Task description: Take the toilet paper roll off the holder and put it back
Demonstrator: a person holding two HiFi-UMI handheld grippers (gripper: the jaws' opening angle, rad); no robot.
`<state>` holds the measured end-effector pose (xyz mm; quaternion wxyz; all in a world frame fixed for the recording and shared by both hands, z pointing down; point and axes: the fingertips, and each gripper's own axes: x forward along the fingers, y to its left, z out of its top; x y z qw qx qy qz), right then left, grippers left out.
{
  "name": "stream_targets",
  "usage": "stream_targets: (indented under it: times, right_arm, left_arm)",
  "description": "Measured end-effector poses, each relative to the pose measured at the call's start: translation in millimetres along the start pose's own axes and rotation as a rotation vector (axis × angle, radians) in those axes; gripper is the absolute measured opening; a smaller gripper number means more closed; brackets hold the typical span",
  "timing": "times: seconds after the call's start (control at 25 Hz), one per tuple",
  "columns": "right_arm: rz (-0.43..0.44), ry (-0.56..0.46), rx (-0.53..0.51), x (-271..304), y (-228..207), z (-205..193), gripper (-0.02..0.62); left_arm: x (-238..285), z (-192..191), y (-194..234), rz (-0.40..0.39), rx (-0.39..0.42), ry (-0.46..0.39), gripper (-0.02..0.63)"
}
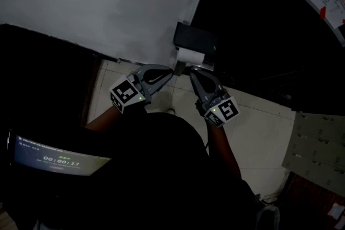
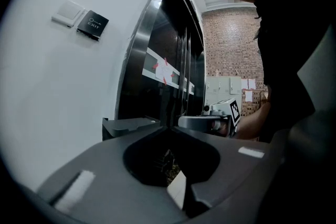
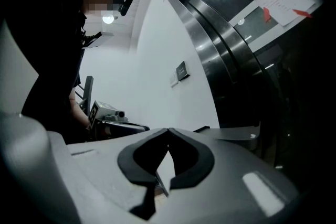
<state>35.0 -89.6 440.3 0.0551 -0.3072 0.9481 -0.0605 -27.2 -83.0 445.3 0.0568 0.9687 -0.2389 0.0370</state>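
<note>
Dark clothing (image 1: 161, 169) on the person fills the bottom of the head view, with a dim screen (image 1: 59, 159) beside it, partly cut off. Beyond, the left gripper (image 1: 171, 70) and the right gripper (image 1: 190, 71) point at the wall, each with its jaws pressed together and empty. Just past their tips, the white toilet paper roll (image 1: 190, 55) sits on its black holder (image 1: 195, 38), whose details are lost in shadow.

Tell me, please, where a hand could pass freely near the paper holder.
Free: the tiled floor between the right tongs and the grey lockers; the white wall left of the holder. Crowded: at the toilet paper roll, where the left tongs and right tongs nearly meet.
</note>
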Motion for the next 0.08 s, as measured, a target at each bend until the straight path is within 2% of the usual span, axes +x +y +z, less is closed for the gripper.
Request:
stream_targets:
  times: [0.08]
  right_arm:
    - [0.001, -0.009, 0.007, 0.6, -0.5, 0.3, 0.002]
  left_arm:
    - [-0.1, -0.7, 0.1, 0.001, 0.0, 0.001, 0.003]
